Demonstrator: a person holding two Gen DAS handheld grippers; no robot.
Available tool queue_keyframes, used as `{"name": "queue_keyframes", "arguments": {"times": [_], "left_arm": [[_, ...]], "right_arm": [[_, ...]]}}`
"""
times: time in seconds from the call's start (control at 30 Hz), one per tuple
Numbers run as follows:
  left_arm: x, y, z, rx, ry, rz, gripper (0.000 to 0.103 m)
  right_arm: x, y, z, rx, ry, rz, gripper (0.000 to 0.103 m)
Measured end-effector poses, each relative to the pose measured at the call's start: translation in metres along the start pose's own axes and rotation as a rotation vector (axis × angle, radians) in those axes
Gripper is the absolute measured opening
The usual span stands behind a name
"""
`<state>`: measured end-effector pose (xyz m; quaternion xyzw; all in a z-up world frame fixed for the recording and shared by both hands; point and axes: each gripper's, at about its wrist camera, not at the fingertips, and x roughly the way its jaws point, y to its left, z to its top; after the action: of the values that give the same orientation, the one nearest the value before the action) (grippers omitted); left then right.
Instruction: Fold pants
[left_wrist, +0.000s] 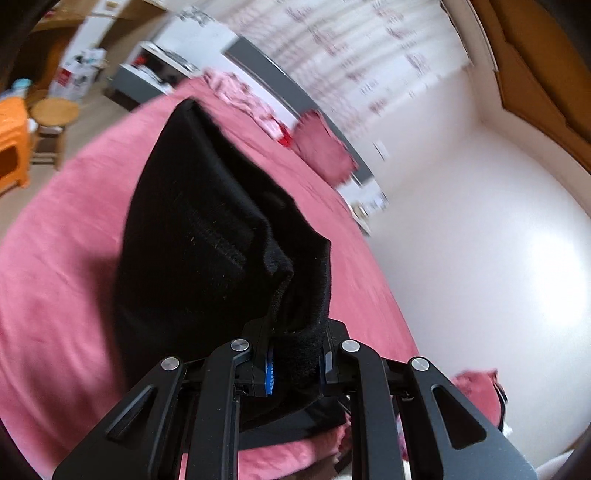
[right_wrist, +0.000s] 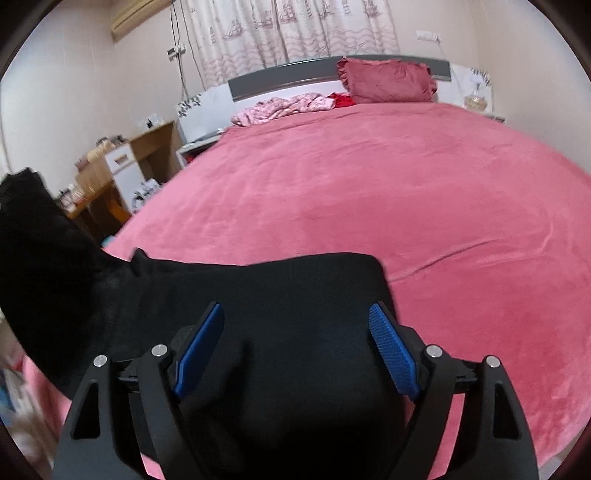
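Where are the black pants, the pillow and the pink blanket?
pants (left_wrist: 192, 229): left wrist view, middle of the lifted black cloth.
pillow (right_wrist: 388, 79): right wrist view, centre of its front, by the headboard.
blanket (right_wrist: 332, 177): right wrist view, bare stretch beyond the pants.

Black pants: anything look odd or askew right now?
Nothing damaged. The black pants hang lopsided: left gripper pinches a bunched edge and lifts it off the pink bedspread, while the right gripper is open.

Ahead we find the pink bedspread (right_wrist: 351, 184) bare; black pants (right_wrist: 258, 295) block the near edge, pillow (right_wrist: 388, 81) far back.
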<state>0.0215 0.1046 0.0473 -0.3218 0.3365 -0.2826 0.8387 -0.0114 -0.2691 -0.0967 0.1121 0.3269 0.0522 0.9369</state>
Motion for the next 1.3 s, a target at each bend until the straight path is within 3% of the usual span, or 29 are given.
{"name": "queue_keyframes", "arguments": {"times": [0.2, 0.33, 0.4, 0.5, 0.57, 0.67, 0.7, 0.83, 0.93, 1.03, 1.1, 1.23, 1.3], "left_arm": [[0.056, -0.023, -0.034, 0.068, 0.166, -0.063, 0.015], [0.099, -0.031, -0.062, 0.131, 0.297, -0.086, 0.015], [0.122, -0.029, -0.080, 0.170, 0.365, -0.081, 0.015], [0.146, -0.022, -0.106, 0.247, 0.438, -0.005, 0.015], [0.151, -0.018, -0.115, 0.268, 0.460, 0.024, 0.021], [0.144, -0.014, -0.118, 0.252, 0.473, -0.045, 0.055], [0.138, -0.017, -0.117, 0.251, 0.467, -0.076, 0.066], [0.106, -0.018, -0.094, 0.277, 0.332, -0.114, 0.067], [0.078, 0.003, -0.078, 0.215, 0.195, -0.040, 0.070], [0.056, 0.038, -0.053, 0.094, 0.061, 0.090, 0.070], [0.038, 0.065, -0.044, 0.041, -0.011, 0.215, 0.070], [0.025, 0.112, -0.042, -0.026, -0.053, 0.375, 0.070], [0.028, 0.123, -0.046, -0.052, -0.031, 0.401, 0.070]], "right_arm": [[-0.002, 0.010, 0.007, 0.058, 0.025, 0.148, 0.081], [0.002, 0.002, 0.006, 0.187, 0.061, 0.260, 0.081], [0.006, -0.004, 0.004, 0.253, 0.085, 0.315, 0.081], [0.010, -0.008, -0.001, 0.314, 0.122, 0.395, 0.071], [0.011, -0.009, -0.003, 0.339, 0.138, 0.428, 0.070], [0.010, -0.009, -0.005, 0.363, 0.152, 0.442, 0.071], [0.009, -0.009, -0.005, 0.367, 0.157, 0.447, 0.071], [0.006, -0.007, -0.003, 0.386, 0.185, 0.484, 0.073], [0.007, -0.004, -0.005, 0.393, 0.215, 0.495, 0.074], [0.006, 0.003, -0.007, 0.369, 0.262, 0.481, 0.074], [0.006, 0.013, -0.010, 0.332, 0.302, 0.468, 0.074], [0.007, 0.040, -0.017, 0.223, 0.344, 0.380, 0.074], [0.008, 0.055, -0.020, 0.153, 0.357, 0.331, 0.061]]}}
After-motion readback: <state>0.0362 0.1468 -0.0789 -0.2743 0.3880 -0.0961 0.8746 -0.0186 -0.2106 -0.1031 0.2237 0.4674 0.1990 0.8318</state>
